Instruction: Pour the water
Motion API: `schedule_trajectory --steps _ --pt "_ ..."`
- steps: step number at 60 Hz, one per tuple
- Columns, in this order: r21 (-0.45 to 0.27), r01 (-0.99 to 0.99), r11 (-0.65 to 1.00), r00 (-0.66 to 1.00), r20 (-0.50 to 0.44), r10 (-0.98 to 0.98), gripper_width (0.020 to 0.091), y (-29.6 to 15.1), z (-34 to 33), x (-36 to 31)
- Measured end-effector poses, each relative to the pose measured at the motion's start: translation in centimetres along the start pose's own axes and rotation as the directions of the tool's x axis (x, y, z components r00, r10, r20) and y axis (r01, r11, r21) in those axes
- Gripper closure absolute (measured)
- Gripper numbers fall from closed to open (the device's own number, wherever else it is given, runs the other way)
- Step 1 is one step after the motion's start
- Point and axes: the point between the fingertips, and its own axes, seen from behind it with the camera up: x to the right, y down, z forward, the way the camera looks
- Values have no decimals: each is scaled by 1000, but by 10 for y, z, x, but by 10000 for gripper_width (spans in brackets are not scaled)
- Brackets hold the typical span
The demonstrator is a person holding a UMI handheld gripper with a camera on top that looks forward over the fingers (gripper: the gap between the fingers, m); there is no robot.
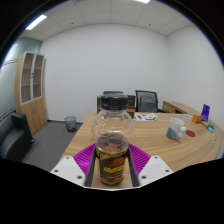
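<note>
Low in the frame's centre, both pink pads [84,157] of the gripper [112,170] clamp an upright clear jar [112,135] with a black lid, held above a wooden table [150,135] at mid-frame

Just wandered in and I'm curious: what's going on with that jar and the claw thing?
A hand-held claw has a clear jar between its two fingers, whose pink pads sit close at either side; whether they press on it cannot be told. The jar has a dark lid and a red and yellow label, and it stands upright. Beyond it a long wooden table carries a white cup and some small things. Nothing is being poured yet.
</note>
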Motion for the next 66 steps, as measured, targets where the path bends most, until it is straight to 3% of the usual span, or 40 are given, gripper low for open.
schedule_trajectory --steps 4,12,24,35,42,51,59,66 --pt "22 -7 1000 1000 29 6 587 -3 1 -5" --pt "22 24 999 999 30 -25 731 -4 1 -2" --pt "25 -4 1000 997 83 2 731 -28 2 -4" --pt "49 -380 924 900 249 357 730 -120 11 11" --pt "-6 -677 736 681 374 629 730 -185 23 45" --pt "-186 -932 311 195 465 864 734 -229 65 116" --pt "-311 -949 -57 -191 417 889 731 -227 99 176" --pt "-363 -876 -318 -440 330 835 731 -203 130 222"
